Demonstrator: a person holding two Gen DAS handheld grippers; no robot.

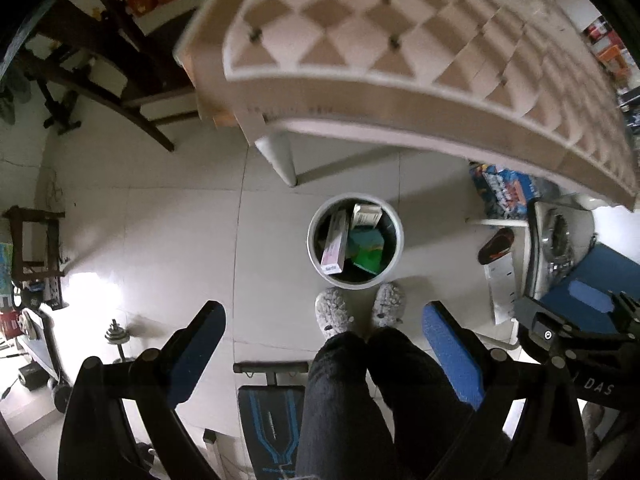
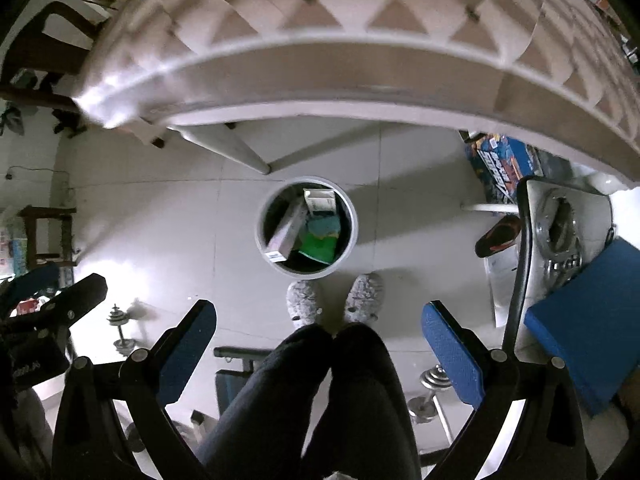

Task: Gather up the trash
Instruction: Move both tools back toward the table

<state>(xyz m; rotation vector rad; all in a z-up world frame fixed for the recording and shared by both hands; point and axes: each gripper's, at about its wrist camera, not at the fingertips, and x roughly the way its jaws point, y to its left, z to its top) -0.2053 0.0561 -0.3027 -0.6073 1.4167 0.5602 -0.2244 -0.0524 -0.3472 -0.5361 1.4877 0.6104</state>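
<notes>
A round white trash bin [image 1: 316,256] stands on the tiled floor just in front of my slippered feet; it also shows in the right wrist view [image 2: 352,240]. Inside lie a long pink-and-white box [image 1: 335,245], a small white carton [image 1: 366,215] and a green packet [image 1: 367,256]. My left gripper [image 1: 322,330] is open and empty, held high above the floor. My right gripper [image 2: 318,326] is open and empty too, at a similar height. Each gripper's side shows in the other's view.
A white plastic table with a checkered top [image 1: 400,40] fills the upper view, its leg [image 1: 280,156] near the bin. A dark shoe [image 1: 496,245], a colourful box [image 1: 504,192], a blue pad [image 2: 588,320], dumbbells [image 2: 430,384] and a workout bench [image 1: 272,416] lie around.
</notes>
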